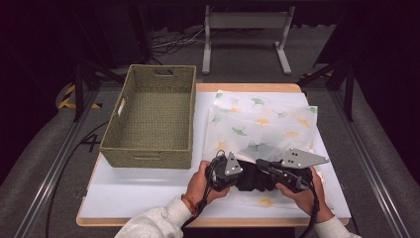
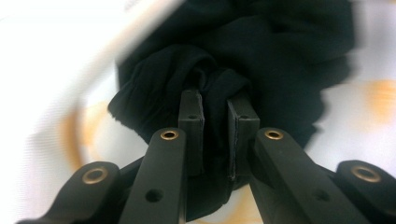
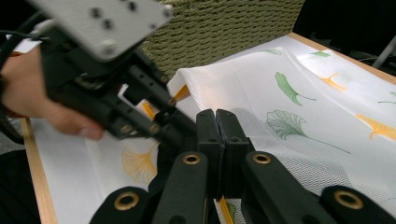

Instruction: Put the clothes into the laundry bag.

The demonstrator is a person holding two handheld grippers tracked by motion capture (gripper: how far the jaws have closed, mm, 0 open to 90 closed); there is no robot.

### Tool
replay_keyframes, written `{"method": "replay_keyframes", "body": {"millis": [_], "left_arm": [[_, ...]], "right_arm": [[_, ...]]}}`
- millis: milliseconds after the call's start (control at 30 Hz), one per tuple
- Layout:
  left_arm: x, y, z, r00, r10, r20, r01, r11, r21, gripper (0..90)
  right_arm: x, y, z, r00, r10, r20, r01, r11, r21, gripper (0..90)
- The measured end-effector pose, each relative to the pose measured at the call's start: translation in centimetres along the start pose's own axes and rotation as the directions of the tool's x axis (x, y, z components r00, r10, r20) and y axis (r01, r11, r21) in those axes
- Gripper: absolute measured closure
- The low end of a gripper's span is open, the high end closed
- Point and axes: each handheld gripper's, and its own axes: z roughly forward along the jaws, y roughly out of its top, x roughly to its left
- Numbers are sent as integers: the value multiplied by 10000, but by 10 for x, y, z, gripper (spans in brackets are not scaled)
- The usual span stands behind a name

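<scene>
Black cloth [image 1: 255, 176] lies bunched at the near edge of the surface [image 1: 148, 193], on top of a white sheet printed with ginkgo leaves [image 1: 262, 121], and both grippers work on it from either side. In the left gripper view the fingers [image 2: 192, 116] are clenched on a fold of that dark fabric, which bulges between and around the pads. The left gripper [image 1: 224, 171] holds the bundle's left end. The right gripper [image 1: 277, 173] has its fingers [image 3: 208, 126] pressed together with hardly a gap; a thin edge may be pinched there, but I cannot tell what, if anything, they grip (the dark fabric sits just below them). To do this step well, I judge the left hold should stay deep in the fold, not at a loose fringe, and any lift should be slow and level, so the printed sheet underneath is not dragged along. The woven basket [image 1: 153, 116] stands empty just to the left, the likely place for the cloth.
</scene>
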Motion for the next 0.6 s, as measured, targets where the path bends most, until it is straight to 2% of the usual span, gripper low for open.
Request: {"method": "replay_keyframes", "body": {"millis": [100,133,167,233,267,300,333,367,400,433,500,533,567,600], "left_arm": [[9,-3,7,9967,-603,-551,604,9982,-6,802],[13,-4,8,9954,-913,-299,914,9958,19,786],[15,-6,8,9944,-1052,-111,1052,9944,-34,768],[15,-8,1,9960,-891,78,892,9957,-258,681],[13,-9,-6,9967,-731,340,744,9966,-362,606],[13,-9,-6,9967,-731,340,744,9966,-362,494],[13,-10,-11,9950,-596,805,632,9970,-439,494],[9,-9,-22,9893,-283,1429,364,9978,-547,425],[9,-9,-22,9893,-283,1429,364,9978,-547,329],[6,-9,-28,9860,-89,1662,212,9971,-728,329],[-1,-7,-31,9722,-15,2343,187,9973,-713,271],[-5,-6,-30,9695,91,2447,73,9978,-661,246],[-11,-3,-24,9743,350,2223,-238,9983,-527,236],[-14,-2,-20,9784,379,2034,-294,9986,-446,201]], "right_arm": [[-1,-1,-1,10000,-14,-57,15,9999,113,898],[-1,-2,-1,10000,-14,-71,15,9999,155,898],[-1,-2,-2,10000,-20,-57,21,9998,178,898],[-2,-5,-3,10000,-26,-22,27,9997,256,898],[-3,-6,-5,10000,1,2,-1,9997,259,898],[-4,-7,-7,10000,52,54,-53,9996,268,898],[-4,-7,-7,10000,52,54,-53,9996,268,898],[-5,-8,-8,9999,53,94,-55,9997,229,898],[-5,-8,-8,9999,53,94,-55,9997,229,898],[-5,-8,-10,9998,97,175,-101,9998,193,898],[-5,-7,-11,9997,96,213,-98,9999,125,898],[-5,-7,-12,9997,90,226,-92,9999,112,898],[-5,-7,-12,9997,84,210,-86,9999,106,898],[-4,-6,-11,9998,56,185,-58,9999,106,898]]}}
